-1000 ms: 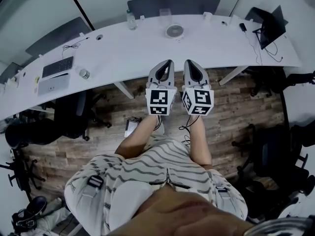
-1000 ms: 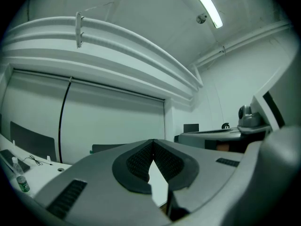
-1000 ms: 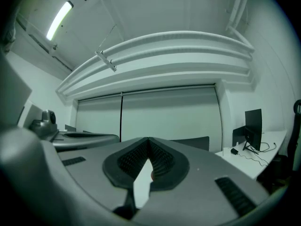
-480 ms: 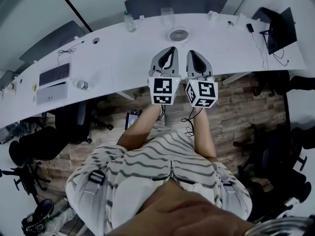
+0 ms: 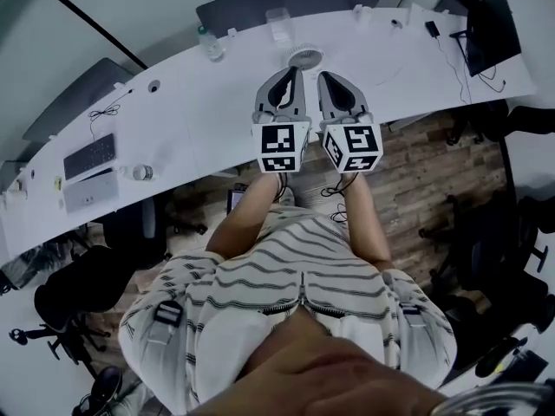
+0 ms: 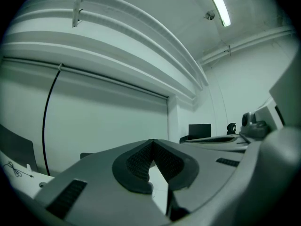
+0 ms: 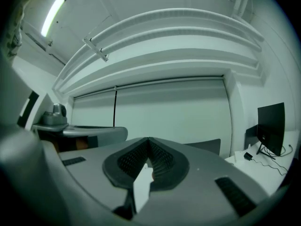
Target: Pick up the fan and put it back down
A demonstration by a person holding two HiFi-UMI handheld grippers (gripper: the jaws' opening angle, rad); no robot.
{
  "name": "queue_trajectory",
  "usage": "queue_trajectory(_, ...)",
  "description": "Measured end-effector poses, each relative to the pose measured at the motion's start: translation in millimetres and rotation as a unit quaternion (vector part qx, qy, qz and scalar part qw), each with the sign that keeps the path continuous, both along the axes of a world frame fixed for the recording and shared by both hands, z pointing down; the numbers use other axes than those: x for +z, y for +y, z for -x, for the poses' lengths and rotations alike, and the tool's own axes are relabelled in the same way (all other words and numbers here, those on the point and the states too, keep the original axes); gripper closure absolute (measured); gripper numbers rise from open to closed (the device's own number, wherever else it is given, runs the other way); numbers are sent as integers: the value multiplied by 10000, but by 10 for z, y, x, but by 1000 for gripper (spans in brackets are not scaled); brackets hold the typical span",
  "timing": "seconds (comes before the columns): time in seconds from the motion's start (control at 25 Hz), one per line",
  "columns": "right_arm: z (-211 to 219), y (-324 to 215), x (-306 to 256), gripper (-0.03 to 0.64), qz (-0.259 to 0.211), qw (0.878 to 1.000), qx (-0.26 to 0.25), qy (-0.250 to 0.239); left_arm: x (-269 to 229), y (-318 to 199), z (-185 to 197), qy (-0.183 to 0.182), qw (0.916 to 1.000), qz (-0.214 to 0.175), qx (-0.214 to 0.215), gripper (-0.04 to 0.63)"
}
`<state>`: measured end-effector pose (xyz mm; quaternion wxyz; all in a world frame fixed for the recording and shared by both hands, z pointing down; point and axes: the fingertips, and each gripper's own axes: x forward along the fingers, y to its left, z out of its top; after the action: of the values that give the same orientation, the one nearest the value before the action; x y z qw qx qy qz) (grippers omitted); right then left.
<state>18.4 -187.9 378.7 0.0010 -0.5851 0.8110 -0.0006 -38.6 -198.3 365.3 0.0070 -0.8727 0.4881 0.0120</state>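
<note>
Left gripper [image 5: 291, 72] and right gripper [image 5: 323, 76] have jaws pressed together, empty. The fan [image 5: 305, 56] sits on the desk [image 5: 217, 94] just beyond them, on the far side, and only the head view shows it.

dim cool-green cast, ceiling strip light [image 6: 217, 4] glaring in both gripper views, heavy fisheye bending and dark vignette corners, near jaws soft, head view's bottom edge blurred

The curved white desk [image 5: 217, 102] carries a fan [image 5: 305, 56], a bottle [image 5: 206, 43] and a keyboard [image 5: 89, 155]. A monitor [image 5: 490, 24] stands at its right end.
</note>
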Motion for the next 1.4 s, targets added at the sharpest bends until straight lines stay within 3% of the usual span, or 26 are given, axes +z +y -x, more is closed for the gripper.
queue_trajectory(0.6,-319,-463,296,606,546,9976,-233,353,176,-307,-161,-57,9994,165,-286,588)
queue_trajectory(0.92,-628,-905,649,606,1139,9902,-378,720,210,-510,-305,-228,9989,133,-379,588)
queue_trajectory(1.2,-550,-1304,1067,606,1664,9695,-1176,1365,313,-619,-378,-315,9986,153,-409,588)
queue_trajectory(1.4,-530,-1574,1445,604,1963,9427,-1716,2084,411,-689,-369,-381,9980,215,-464,588)
